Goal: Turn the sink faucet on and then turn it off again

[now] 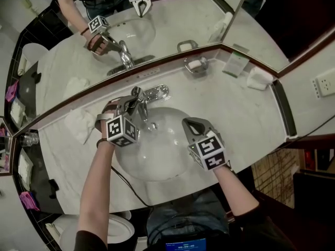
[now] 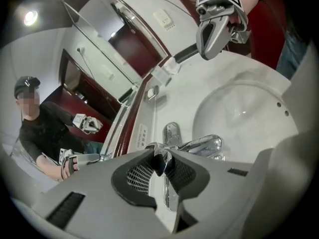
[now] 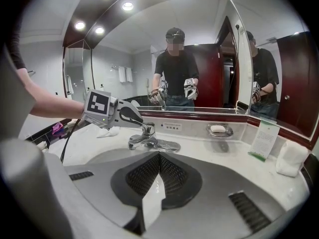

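The left hand-held gripper (image 1: 135, 99) is pinching the faucet lever (image 2: 162, 151), its jaws pressed onto the lever's tip above the spout of the faucet (image 1: 142, 104); the sink basin (image 1: 157, 161) lies just below and in front of it. The right hand-held gripper (image 1: 189, 122) hangs over the basin's right side, well apart from the faucet, with its jaws pressed together on nothing.

Beyond the right hand-held gripper a soap dish (image 1: 195, 65) stands against the mirror (image 3: 199, 44); further to its right are a green-edged card (image 3: 264, 138) and a folded white towel (image 3: 291, 158). To the left of the left hand-held gripper lies a crumpled white cloth (image 1: 78, 123); a dark cable (image 1: 123, 179) trails back from that hand-held gripper over the basin's front edge.

The worktop (image 1: 246, 114) is pale marble with a dark red rim along the mirror; the mirror shows round ceiling lights.
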The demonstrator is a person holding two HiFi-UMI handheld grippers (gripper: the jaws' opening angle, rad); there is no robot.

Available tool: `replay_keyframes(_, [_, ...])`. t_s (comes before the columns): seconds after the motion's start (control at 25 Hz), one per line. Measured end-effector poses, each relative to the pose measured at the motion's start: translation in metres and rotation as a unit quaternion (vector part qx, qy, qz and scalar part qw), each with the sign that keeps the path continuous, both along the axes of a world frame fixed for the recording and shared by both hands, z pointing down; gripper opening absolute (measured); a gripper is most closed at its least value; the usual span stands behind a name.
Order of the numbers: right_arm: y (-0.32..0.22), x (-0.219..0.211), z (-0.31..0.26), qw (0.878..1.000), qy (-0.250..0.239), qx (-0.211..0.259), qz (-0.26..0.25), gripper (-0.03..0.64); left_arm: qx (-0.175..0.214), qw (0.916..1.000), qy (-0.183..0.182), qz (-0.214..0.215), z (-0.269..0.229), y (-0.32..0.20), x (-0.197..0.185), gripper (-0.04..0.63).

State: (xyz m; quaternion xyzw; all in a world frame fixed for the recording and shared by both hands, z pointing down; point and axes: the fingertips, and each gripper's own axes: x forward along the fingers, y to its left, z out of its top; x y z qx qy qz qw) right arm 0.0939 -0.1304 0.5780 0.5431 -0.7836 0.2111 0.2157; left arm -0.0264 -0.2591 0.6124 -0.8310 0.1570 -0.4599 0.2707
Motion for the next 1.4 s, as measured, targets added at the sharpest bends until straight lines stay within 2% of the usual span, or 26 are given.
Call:
replay_keyframes(0.28, [-0.006,0.003,-0.006,1.000,-0.004,0.002,0.000,0.021,-0.052,0.9982,-0.025,0.018,0.009,-0.004,-0.001,0.063])
replay_keyframes(0.72, [-0.010,0.000,-0.008,1.000,-0.008,0.001,-0.001,0.021,-0.121,0.9917,-0.037,0.025,0.006,-0.008,0.003,0.069])
replay_keyframes(1.12, [-0.003,0.002,-0.005,1.000,-0.002,0.001,-0.004,0.021,-0.113,0.9934,-0.023,0.006,0.007,-0.010,0.003,0.080])
replay_keyframes(1.24, [0.002,0.002,-0.005,1.000,0.000,-0.001,-0.010,0.021,-0.097,0.9944,-0.042,0.007,0.010,-0.004,-0.001,0.153])
replay_keyframes(1.4, [0.011,-0.003,-0.014,1.000,0.000,-0.003,-0.020,0.021,-0.080,0.9954,-0.052,-0.002,-0.001,0.010,-0.014,0.153])
